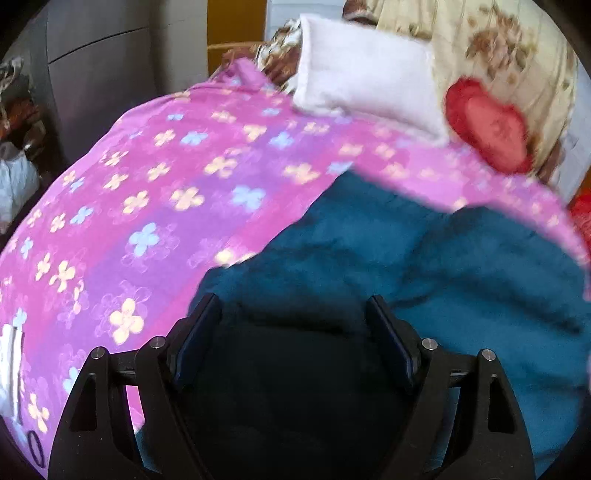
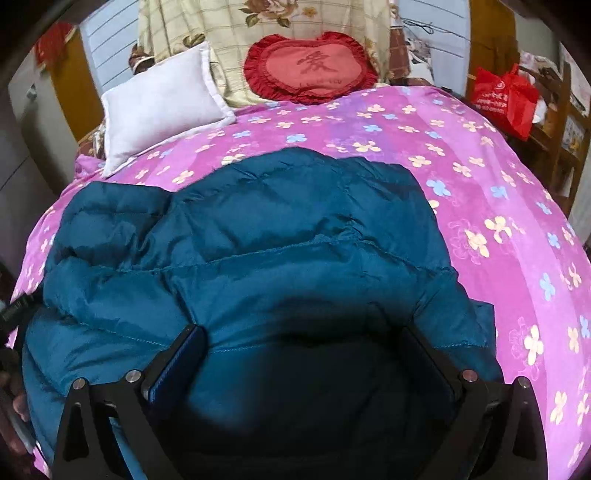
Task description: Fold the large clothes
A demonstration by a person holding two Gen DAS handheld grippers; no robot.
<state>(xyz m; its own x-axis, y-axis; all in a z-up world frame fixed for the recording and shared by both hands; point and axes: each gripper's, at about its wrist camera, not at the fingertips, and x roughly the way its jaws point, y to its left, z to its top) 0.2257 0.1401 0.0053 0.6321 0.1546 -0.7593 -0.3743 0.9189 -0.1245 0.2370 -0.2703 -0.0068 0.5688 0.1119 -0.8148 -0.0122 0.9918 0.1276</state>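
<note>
A teal quilted down jacket (image 2: 288, 236) lies spread on a bed covered by a pink flowered sheet (image 2: 491, 192). In the left wrist view the jacket (image 1: 424, 266) fills the lower right, blurred. My left gripper (image 1: 293, 310) is open, its jaws wide apart just above the jacket's near part. My right gripper (image 2: 303, 339) is open too, jaws wide apart over the jacket's near edge, with shadowed fabric between them. Neither holds anything.
A white pillow (image 2: 162, 107) and a red heart-shaped cushion (image 2: 314, 68) lie at the head of the bed against a cream floral quilt (image 2: 229, 33). A red bag (image 2: 506, 96) sits on a wooden shelf at the right. Grey cabinets (image 1: 99, 74) stand left of the bed.
</note>
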